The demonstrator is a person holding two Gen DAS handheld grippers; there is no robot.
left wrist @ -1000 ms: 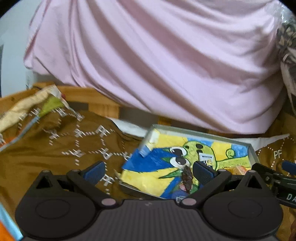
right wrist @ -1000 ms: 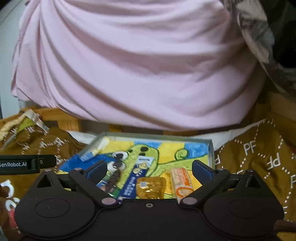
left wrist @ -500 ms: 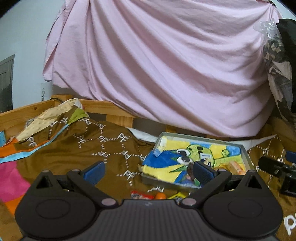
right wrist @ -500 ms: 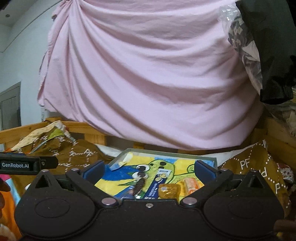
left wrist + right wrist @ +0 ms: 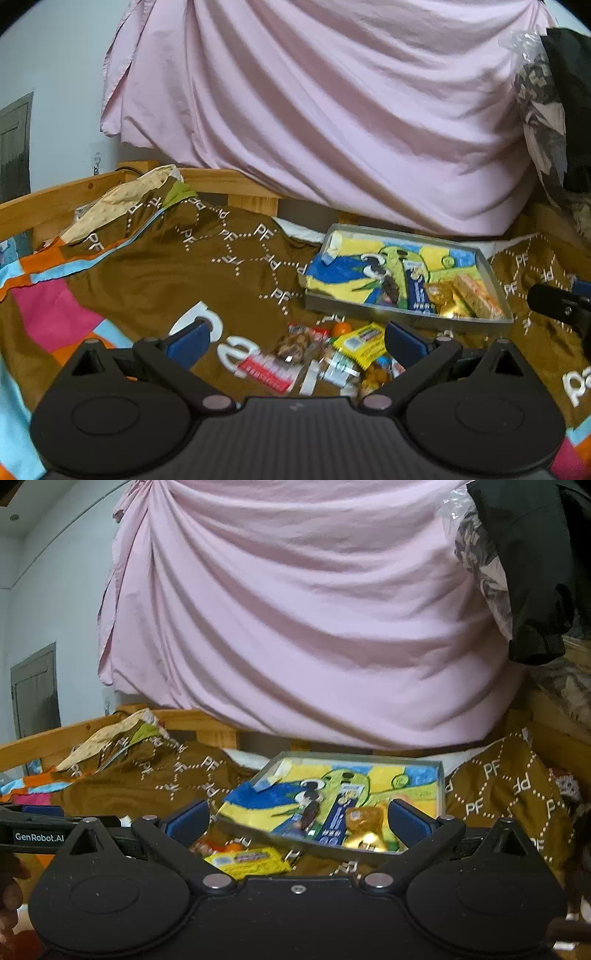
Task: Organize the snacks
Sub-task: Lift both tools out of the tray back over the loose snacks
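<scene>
A shallow grey tray [image 5: 493,275] with a yellow and blue cartoon lining lies on the brown bedspread; it also shows in the right wrist view [image 5: 439,775]. In it lie a blue bar [image 5: 415,293], a gold packet [image 5: 441,295] and an orange bar [image 5: 476,295]. Loose snacks lie in front of it: a yellow packet [image 5: 360,343], a red and white packet [image 5: 266,373] and a nut packet [image 5: 295,347]. My left gripper [image 5: 297,341] is open and empty above this pile. My right gripper [image 5: 299,821] is open and empty, near the tray's front edge and the yellow packet [image 5: 247,860].
A brown patterned bedspread [image 5: 166,273] covers the bed. A wooden bed rail [image 5: 55,203] runs along the back left. A pink sheet [image 5: 332,110] hangs behind. Dark clothes [image 5: 535,572] hang at the right. The right gripper's body [image 5: 557,306] shows at the left view's right edge.
Both grippers have pulled back and up from the tray. The loose snack pile in front of the tray has come into view. Both stayed open.
</scene>
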